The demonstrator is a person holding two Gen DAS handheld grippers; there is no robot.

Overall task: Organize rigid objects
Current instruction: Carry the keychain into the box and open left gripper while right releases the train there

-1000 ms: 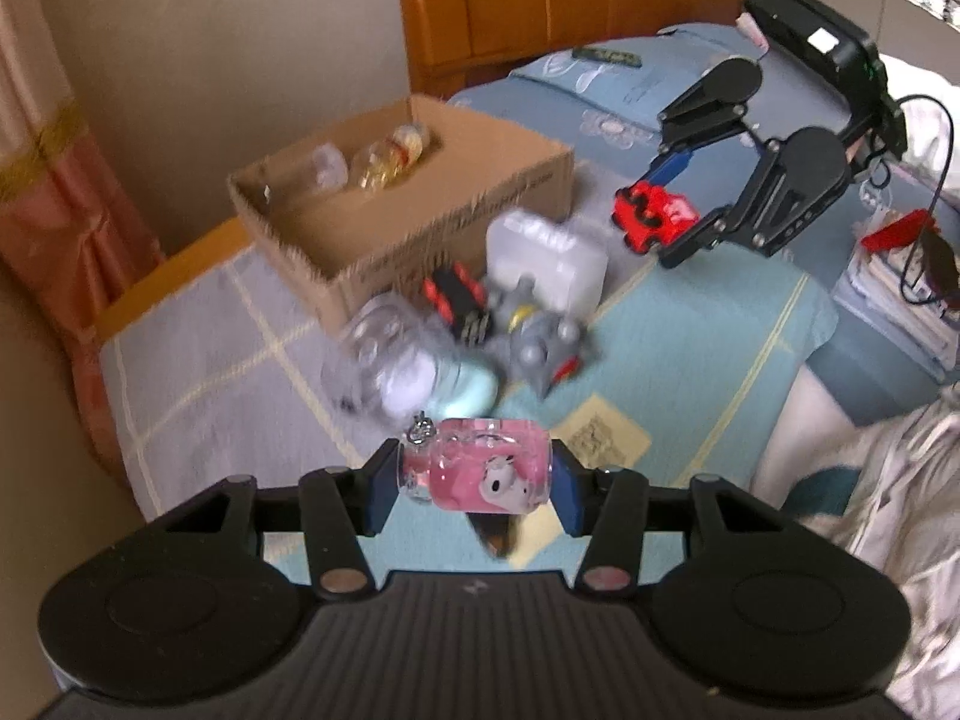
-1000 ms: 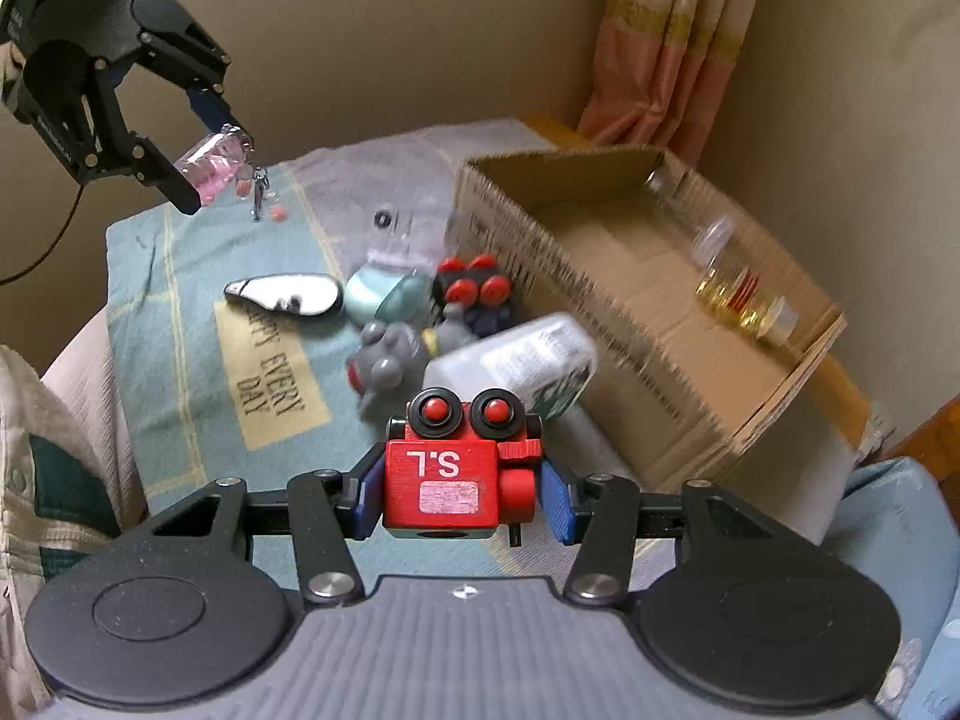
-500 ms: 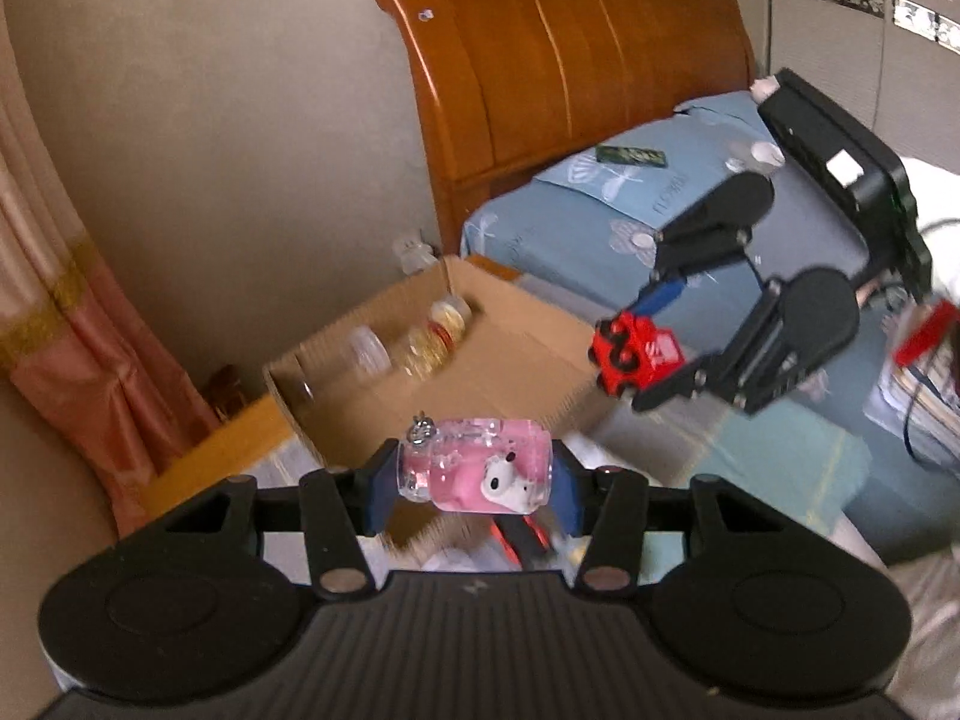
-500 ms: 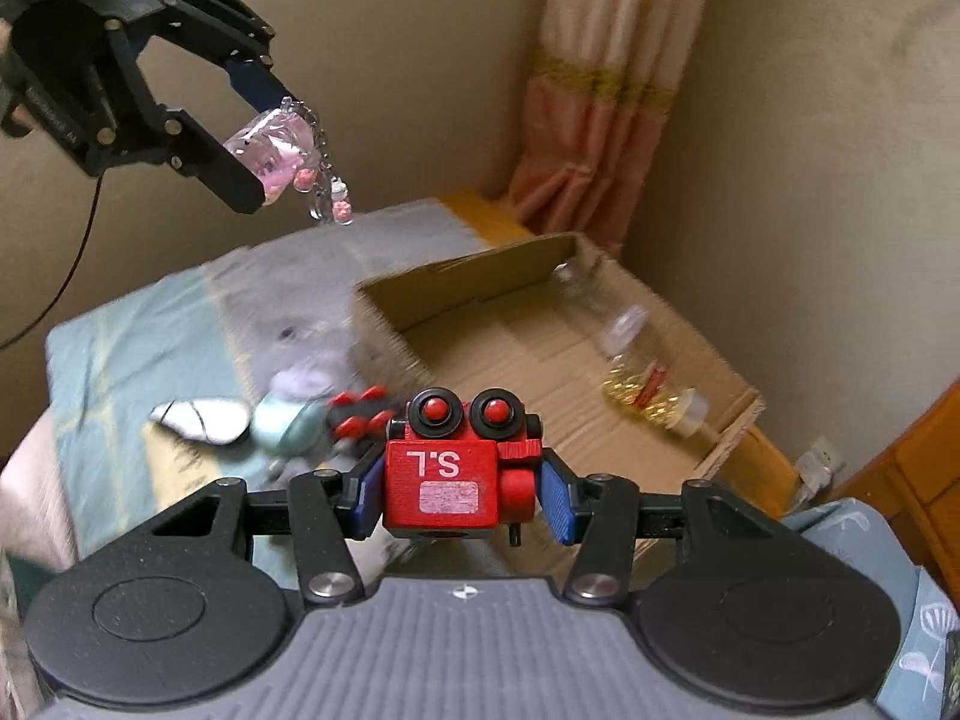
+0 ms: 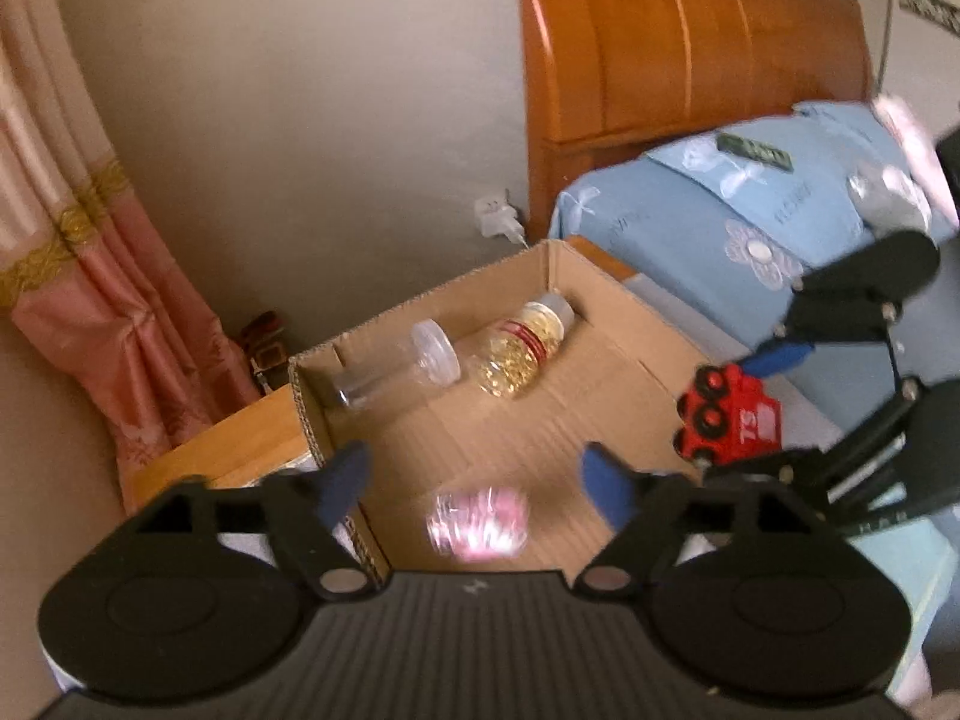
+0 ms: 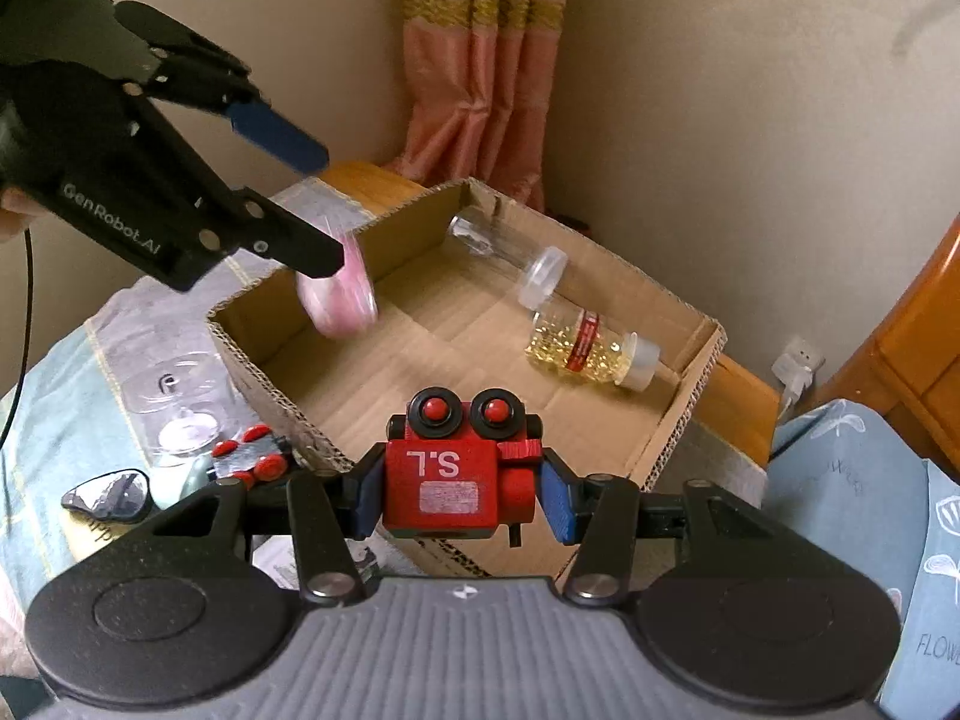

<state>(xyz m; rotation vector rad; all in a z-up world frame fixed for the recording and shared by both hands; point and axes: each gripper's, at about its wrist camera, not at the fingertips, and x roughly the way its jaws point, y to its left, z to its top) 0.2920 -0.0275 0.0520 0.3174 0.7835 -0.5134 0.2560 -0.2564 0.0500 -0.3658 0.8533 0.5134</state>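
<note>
A cardboard box (image 5: 432, 306) (image 6: 408, 240) lies open below both grippers. My left gripper (image 5: 474, 468) (image 6: 321, 207) hangs over its near corner, jaws opening, pads touching nothing. Just under them a pink clear charm (image 5: 477, 522) (image 6: 339, 294) is a blur in mid-air inside the box. My right gripper (image 6: 462, 480) is shut on a red toy train (image 6: 447, 474) (image 5: 729, 420) marked "S.L", held above the box's other edge. A clear bottle (image 5: 396, 369) (image 6: 510, 258) and a gold-filled bottle (image 5: 522, 348) (image 6: 588, 348) lie on the box floor.
Left of the box on the blanket lie a black and red toy (image 6: 252, 459), a clear plastic case (image 6: 174, 414) and a small mirror (image 6: 105, 495). A blue pillow (image 5: 720, 228), a wooden headboard (image 5: 690, 60) and a pink curtain (image 6: 480, 90) border the area.
Both grippers swung from over the blanket to above the box. The left jaws parted and let go of the pink charm, which now drops. The right keeps its hold on the red train.
</note>
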